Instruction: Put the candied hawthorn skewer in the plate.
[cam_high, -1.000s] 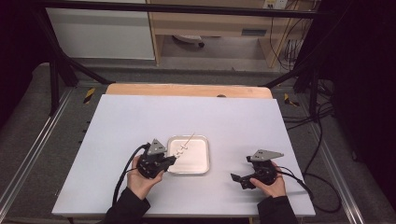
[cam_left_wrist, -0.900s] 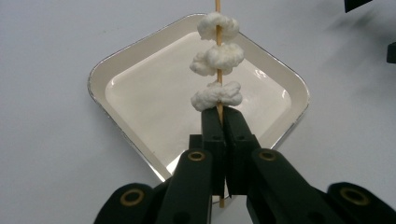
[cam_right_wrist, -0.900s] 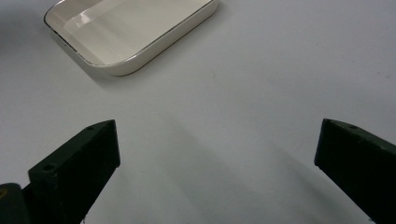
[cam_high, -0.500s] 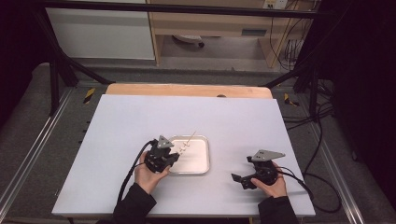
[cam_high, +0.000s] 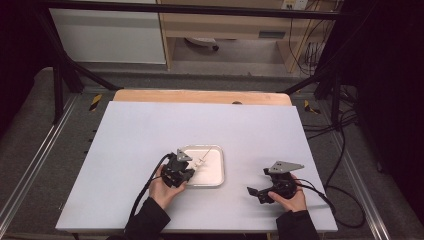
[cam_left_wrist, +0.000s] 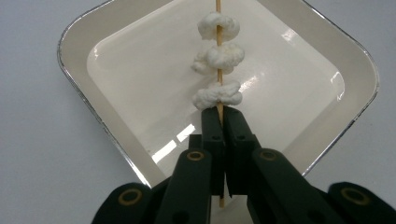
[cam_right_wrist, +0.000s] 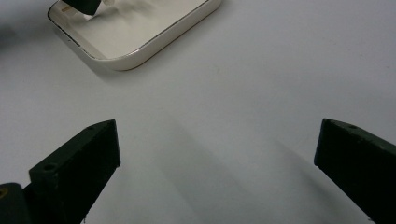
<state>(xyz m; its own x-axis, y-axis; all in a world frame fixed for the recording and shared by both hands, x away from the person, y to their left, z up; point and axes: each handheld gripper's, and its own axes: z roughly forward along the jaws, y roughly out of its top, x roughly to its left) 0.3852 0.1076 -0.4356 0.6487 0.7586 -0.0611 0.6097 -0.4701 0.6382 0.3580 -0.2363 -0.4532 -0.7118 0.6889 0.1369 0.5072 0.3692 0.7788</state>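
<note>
A thin wooden skewer (cam_left_wrist: 218, 70) (three white puffed pieces are threaded on it) is clamped between the closed jaws of the left gripper (cam_left_wrist: 219, 116) — it is held over the white tray (cam_left_wrist: 116, 28). The right gripper (cam_right_wrist: 215, 154) is kept wide open, nothing gripped, well to the tray's right.

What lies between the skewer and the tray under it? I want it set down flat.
Nothing visible. The left gripper is shut on the skewer, whose three white pieces hang over the bare floor of the tray. The right gripper sits open, off to the side.
</note>
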